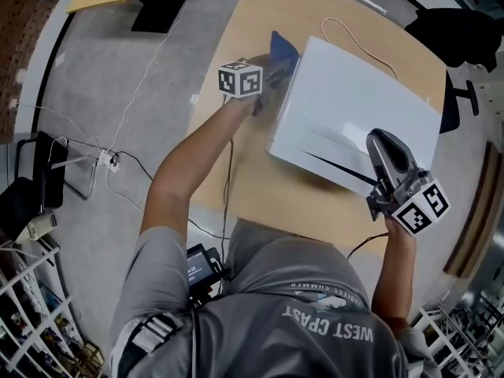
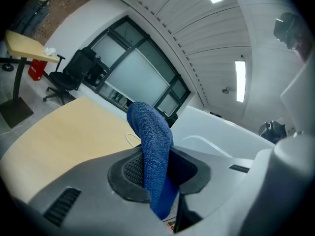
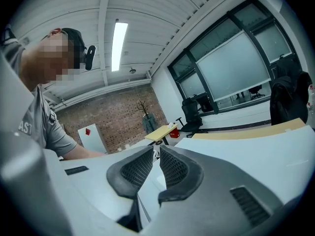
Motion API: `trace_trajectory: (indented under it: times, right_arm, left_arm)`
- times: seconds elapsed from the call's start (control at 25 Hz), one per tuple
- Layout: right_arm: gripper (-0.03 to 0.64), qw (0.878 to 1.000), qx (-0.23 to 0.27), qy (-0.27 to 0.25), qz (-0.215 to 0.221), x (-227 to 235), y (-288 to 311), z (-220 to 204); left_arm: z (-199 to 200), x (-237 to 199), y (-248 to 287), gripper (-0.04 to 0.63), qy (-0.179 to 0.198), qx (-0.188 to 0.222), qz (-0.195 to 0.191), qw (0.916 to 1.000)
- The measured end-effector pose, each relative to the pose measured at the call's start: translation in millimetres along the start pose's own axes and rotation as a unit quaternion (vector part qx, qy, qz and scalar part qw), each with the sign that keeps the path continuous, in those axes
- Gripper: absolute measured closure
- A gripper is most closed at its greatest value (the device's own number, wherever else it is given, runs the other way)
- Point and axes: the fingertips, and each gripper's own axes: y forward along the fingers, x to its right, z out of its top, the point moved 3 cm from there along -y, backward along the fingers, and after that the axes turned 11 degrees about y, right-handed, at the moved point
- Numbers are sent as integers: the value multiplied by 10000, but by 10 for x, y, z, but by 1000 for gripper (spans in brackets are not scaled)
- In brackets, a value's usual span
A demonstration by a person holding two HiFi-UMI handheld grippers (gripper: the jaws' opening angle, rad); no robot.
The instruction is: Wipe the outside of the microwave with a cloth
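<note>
The left gripper (image 1: 274, 64) pinches a blue cloth (image 1: 283, 47) at the upper-left edge of the microwave (image 1: 354, 109), open table (image 1: 236, 156) beside it; the right gripper (image 1: 377, 138), lower right, is nearly closed and empty; the shirt (image 1: 315, 325) reads "WEST COAST".

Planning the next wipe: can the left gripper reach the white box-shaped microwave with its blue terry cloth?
Probably yes: the left gripper, shut on the blue terry cloth, is beside the white box-shaped microwave, nothing between them.
</note>
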Motion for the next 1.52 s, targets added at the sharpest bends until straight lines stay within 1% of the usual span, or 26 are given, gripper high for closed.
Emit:
trace_trajectory:
  times: [0.4,0.52,0.64,0.8,1.04,1.16,1.24,1.36,1.44,1.52]
  right_arm:
    - [577,10000,7,-15,46,-74,-41,5]
    - [577,9999,52,-54,77,-60,-12,57]
    - [577,9997,102,-92,180,-37,-9,76]
    - [577,9990,168,-165,384,-187,-8,5]
    - [577,9968,577,-415,360,-407,-36,107]
    - [577,9953,737,-535,319,-488,-80,107]
    - [577,9945,820,-584,280,-522,-130,117]
    - [577,9938,902,-610,226,-557,-201,124]
    - [577,9935,925,-629,203,-554,-231,125]
    - [577,9930,949,-677,160,-492,-280,148]
  left_arm:
    - [-47,29,-90,488,218,-194,86,9995]
    - [-63,-6,-123,488,428,-339,49,9985]
    - [-102,114,-169,488,701,-562,-116,9959]
    - [-272,413,-573,487,996,-917,-374,9901]
    - [-653,841,-1427,486,991,-1300,-609,9847]
    - [-913,1095,-1767,487,1159,-1541,-744,9784]
    - [-1046,1267,-1915,486,1253,-1692,-802,9743]
    - [-1227,1461,-2047,486,1271,-1968,-860,9684]
    - [-1353,1554,-2081,486,1251,-2162,-888,9642]
    - [-1467,1664,-2039,486,1246,-2308,-1020,9596]
